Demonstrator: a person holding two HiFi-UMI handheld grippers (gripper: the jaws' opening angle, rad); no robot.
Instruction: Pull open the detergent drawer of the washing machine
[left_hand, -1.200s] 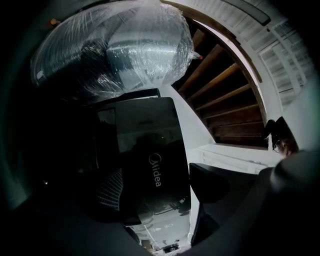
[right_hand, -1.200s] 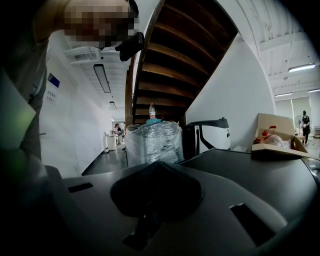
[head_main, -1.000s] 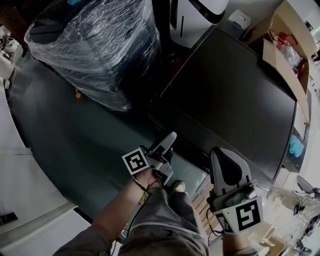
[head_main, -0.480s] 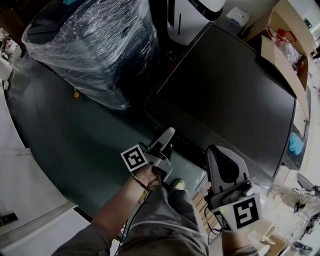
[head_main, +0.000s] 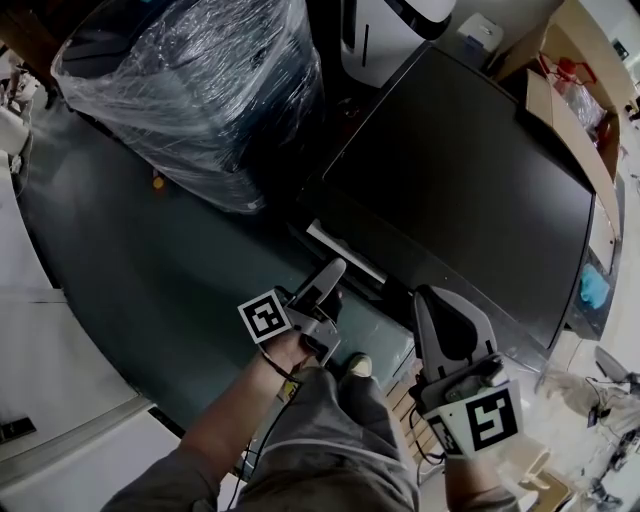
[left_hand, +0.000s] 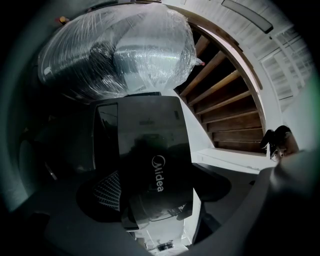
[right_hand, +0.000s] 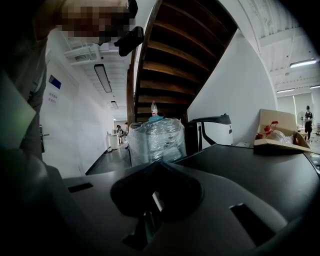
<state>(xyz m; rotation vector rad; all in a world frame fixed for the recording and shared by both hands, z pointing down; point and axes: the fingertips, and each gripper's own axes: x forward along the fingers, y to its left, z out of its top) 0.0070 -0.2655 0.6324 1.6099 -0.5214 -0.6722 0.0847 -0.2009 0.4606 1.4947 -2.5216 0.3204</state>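
The black washing machine (head_main: 470, 170) fills the right half of the head view. Its detergent drawer (head_main: 345, 252) stands partly out at the front left corner and shows a white strip of its inside. My left gripper (head_main: 333, 275) is shut on the drawer's front. In the left gripper view that glossy black front with the Midea logo (left_hand: 150, 150) lies between the jaws of my left gripper (left_hand: 155, 195). My right gripper (head_main: 445, 320) hangs shut and empty by the machine's front right. In its own view the right gripper (right_hand: 157, 175) points across the machine's top.
A plastic-wrapped appliance (head_main: 200, 90) stands to the machine's left, and a white appliance (head_main: 390, 30) behind it. A cardboard box (head_main: 575, 110) sits at the machine's far right. Wooden stairs (left_hand: 225, 100) rise overhead. The person's leg and shoe (head_main: 355, 368) are below the grippers on the dark floor (head_main: 150, 280).
The drawer has slid out of the machine: a white strip of its inside now shows. My left gripper has drawn back slightly with it. The right gripper has hardly moved.
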